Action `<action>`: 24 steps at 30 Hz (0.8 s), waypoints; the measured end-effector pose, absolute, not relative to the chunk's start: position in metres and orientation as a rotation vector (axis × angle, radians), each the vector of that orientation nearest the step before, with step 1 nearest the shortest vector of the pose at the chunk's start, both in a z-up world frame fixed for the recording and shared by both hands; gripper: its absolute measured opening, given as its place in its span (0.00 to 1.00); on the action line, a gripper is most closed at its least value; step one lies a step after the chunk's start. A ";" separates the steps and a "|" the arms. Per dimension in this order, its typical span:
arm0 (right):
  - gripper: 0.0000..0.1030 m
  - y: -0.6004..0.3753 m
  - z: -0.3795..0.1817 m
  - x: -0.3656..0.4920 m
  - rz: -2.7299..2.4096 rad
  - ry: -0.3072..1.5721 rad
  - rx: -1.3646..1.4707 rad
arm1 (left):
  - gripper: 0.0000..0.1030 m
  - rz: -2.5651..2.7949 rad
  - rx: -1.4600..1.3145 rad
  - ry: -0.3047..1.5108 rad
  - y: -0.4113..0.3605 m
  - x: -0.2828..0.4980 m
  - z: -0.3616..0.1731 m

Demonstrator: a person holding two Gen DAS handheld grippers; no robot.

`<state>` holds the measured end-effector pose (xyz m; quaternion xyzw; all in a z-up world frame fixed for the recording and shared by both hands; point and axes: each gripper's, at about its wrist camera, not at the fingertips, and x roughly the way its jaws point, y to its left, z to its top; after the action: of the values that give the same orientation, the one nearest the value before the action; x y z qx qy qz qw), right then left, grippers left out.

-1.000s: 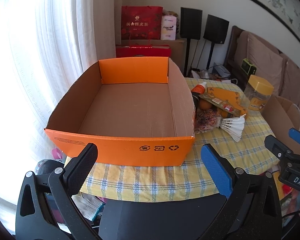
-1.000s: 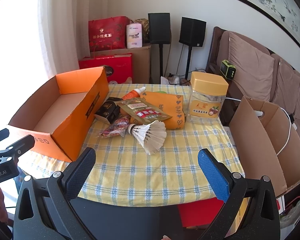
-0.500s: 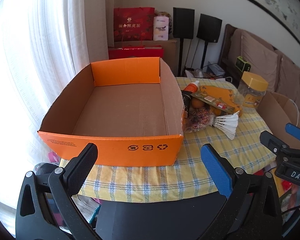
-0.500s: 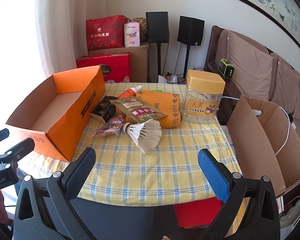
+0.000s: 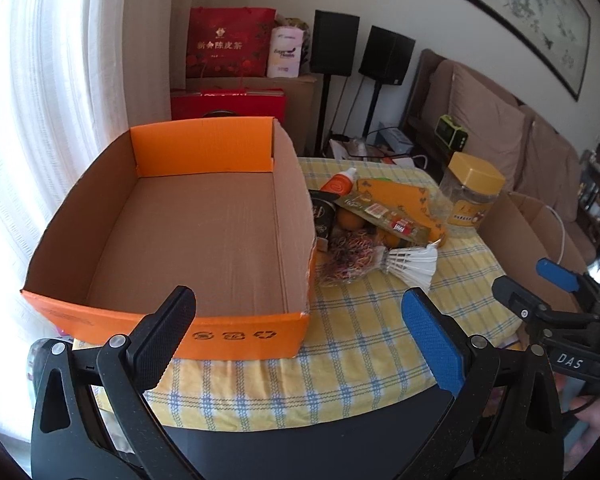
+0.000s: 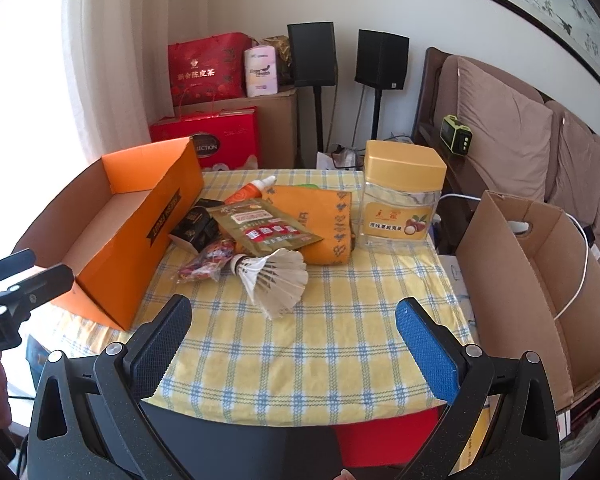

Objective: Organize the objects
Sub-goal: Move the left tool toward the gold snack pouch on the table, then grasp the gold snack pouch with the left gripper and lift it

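Observation:
An empty orange cardboard box stands on the left of a yellow checked table. Right of it lies a pile: a white shuttlecock, a bag of coloured rubber bands, a gold snack pouch, an orange packet, a dark small box, an orange tube and a yellow-lidded jar. My left gripper hovers open before the box's near wall. My right gripper hovers open over the table's near edge, short of the shuttlecock.
A tall brown cardboard box stands just off the table's right side. Red gift bags, two black speakers and a brown sofa lie behind. A bright curtained window is on the left.
Both views have shifted slightly: the orange box and the pile sit a little further left and lower in the left view. Both grippers stay open and empty.

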<state>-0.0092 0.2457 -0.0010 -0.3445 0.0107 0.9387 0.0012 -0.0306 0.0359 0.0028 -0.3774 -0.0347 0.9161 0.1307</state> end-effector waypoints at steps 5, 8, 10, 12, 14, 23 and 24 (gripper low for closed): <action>0.99 0.262 -0.003 -0.020 2.933 0.057 -1.094 | 1.00 2.605 -1.080 -0.113 0.055 -0.052 0.014; 0.99 0.271 -0.004 -0.025 2.945 0.086 -1.095 | 1.00 2.548 -1.111 -0.142 0.068 -0.071 0.017; 0.96 0.277 -0.005 -0.029 2.951 0.113 -1.105 | 0.99 2.502 -1.134 -0.168 0.078 -0.084 0.017; 0.92 0.281 -0.006 -0.033 2.943 0.124 -1.119 | 0.94 2.465 -1.152 -0.188 0.087 -0.096 0.018; 0.90 0.286 -0.008 -0.037 2.947 0.136 -1.135 | 0.92 2.441 -1.167 -0.196 0.098 -0.105 0.019; 0.74 0.304 -0.018 -0.061 2.991 0.318 -1.234 | 0.67 2.337 -1.256 -0.195 0.140 -0.143 0.005; 0.71 0.307 -0.020 -0.065 2.995 0.353 -1.249 | 0.63 2.330 -1.274 -0.195 0.142 -0.145 0.002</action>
<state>-0.0653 0.3066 -0.0200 -0.3819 0.1081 0.9158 -0.0613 -0.1453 0.1425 0.0017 -0.4647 -0.0711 0.8502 0.2371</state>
